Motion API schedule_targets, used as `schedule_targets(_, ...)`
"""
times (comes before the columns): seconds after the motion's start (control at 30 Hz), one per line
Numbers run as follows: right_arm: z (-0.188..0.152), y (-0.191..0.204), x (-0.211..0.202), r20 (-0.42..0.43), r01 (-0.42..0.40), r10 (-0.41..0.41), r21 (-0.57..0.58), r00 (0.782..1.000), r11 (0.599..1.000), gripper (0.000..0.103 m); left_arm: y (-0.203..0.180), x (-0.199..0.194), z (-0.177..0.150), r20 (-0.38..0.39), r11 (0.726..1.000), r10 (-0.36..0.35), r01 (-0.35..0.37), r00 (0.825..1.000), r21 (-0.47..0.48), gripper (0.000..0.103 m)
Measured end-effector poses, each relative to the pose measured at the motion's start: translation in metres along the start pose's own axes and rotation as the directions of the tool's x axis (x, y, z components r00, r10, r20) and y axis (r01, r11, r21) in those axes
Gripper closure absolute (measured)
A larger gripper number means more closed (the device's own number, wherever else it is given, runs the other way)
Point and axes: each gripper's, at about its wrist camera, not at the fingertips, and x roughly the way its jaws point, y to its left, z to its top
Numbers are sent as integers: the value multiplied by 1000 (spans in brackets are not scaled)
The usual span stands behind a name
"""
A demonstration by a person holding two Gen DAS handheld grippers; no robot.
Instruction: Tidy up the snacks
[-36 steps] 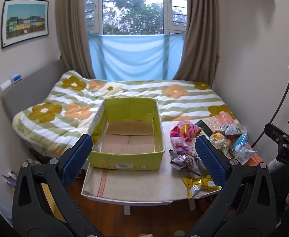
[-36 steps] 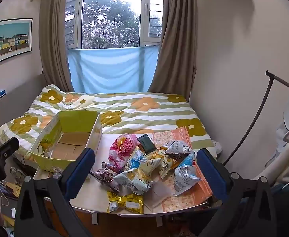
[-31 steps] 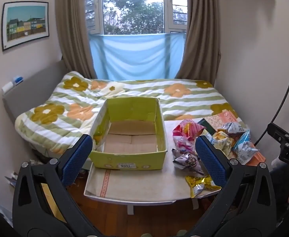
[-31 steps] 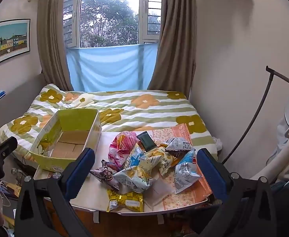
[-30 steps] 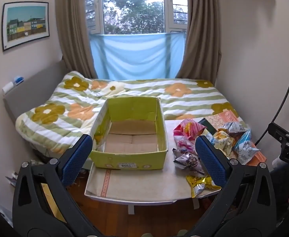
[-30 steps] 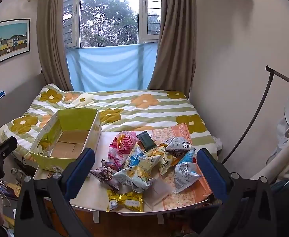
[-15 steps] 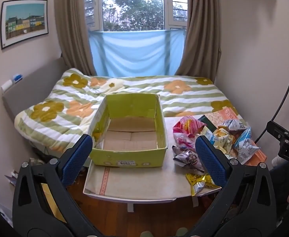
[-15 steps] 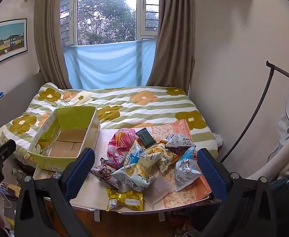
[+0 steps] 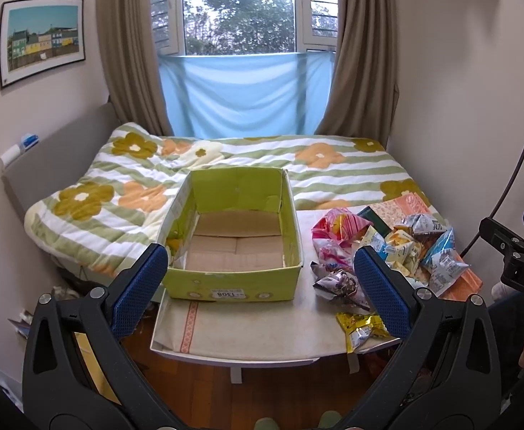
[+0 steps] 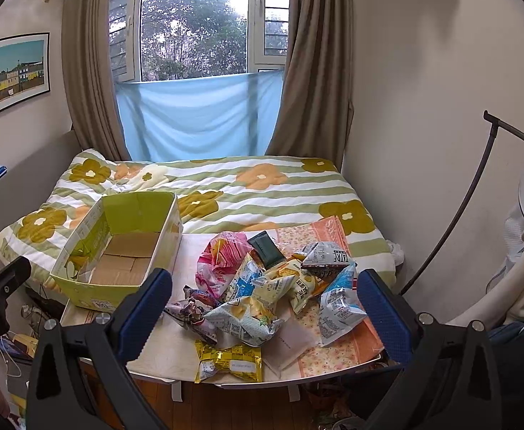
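Observation:
An empty green cardboard box [image 9: 233, 286] [image 10: 82, 295] stands on the left half of a small white table [image 9: 262, 326] [image 10: 168, 351]. To its right lies a heap of snack packets [image 9: 387, 247] [image 10: 262, 286]: a pink bag [image 10: 222, 254], a yellow packet [image 10: 231, 358] at the front edge, a blue-white bag [image 10: 337, 304]. My left gripper [image 9: 262, 283] hangs open in front of the table, nothing between its fingers. My right gripper [image 10: 265, 304] is open too, held above the table's near edge before the heap.
A bed with a flowered striped quilt [image 9: 226, 165] fills the room behind the table, under a window with brown curtains. An orange patterned cloth [image 10: 333, 236] covers the table's right end. Wooden floor [image 9: 226, 387] lies below. A black stand pole [image 10: 470, 193] leans on the right.
Both views have shifted slightly closer to the table and a little downward. The box and the packets lie where they were. Both grippers stay open.

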Motion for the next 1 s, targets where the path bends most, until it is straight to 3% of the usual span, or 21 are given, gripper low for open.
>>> schedule_targets(1.0, 0, 1, 5, -6, -6, 6, -5, 1000, 1000, 0, -3, 7, 6, -19, 1000, -29, 30, 999, 5, 0)
